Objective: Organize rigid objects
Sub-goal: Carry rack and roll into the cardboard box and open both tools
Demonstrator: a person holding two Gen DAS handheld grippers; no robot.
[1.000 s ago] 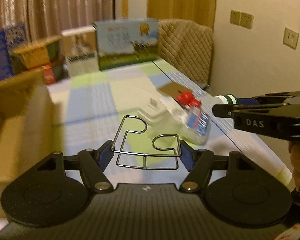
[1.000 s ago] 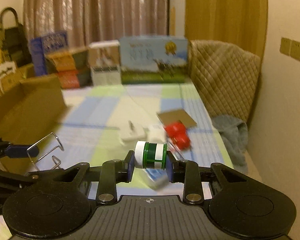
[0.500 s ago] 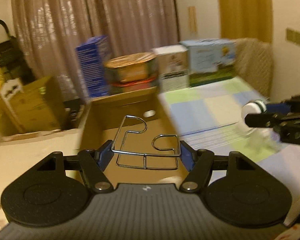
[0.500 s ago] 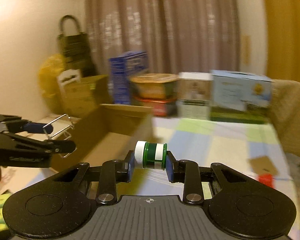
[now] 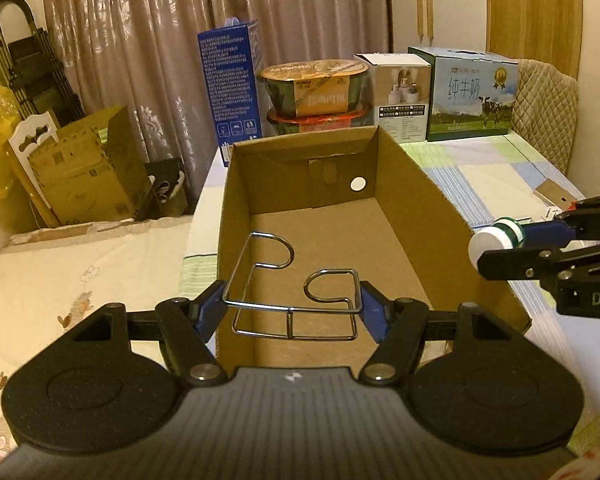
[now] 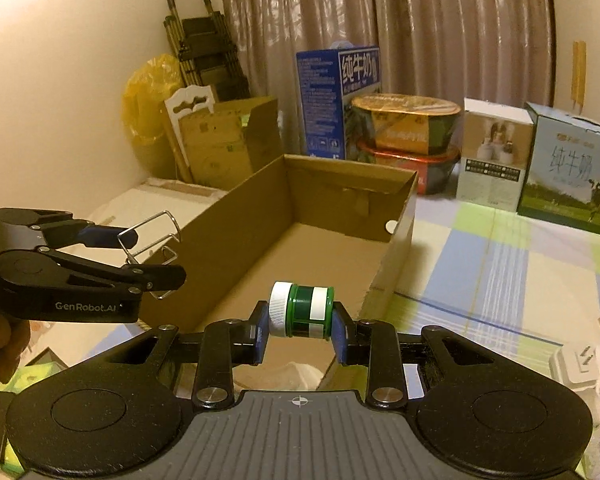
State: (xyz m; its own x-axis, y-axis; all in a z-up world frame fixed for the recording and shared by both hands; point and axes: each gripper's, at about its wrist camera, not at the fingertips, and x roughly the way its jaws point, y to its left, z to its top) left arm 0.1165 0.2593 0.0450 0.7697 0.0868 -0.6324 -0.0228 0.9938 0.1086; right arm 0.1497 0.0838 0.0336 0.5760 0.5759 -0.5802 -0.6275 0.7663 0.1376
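Gripping a bent wire rack [image 5: 292, 296] between its blue fingers [image 5: 210, 307], the left gripper [image 5: 292, 312] holds it above the near end of the open cardboard box [image 5: 444, 216]. At 3 o'clock, the right gripper [image 6: 300, 326] clamps a green-and-white jar [image 6: 302, 315] sideways over the box's near right corner. Milk cartons [image 5: 470, 94] stand at 12 o'clock on the table [image 5: 496, 172].

Warm, yellowish indoor light fills both views, fairly dim, and the focus is sharp. Soft sheen glints on the curtains [image 5: 148, 60]. Fisheye bending curves the edges, and the corners fall to black vignette.
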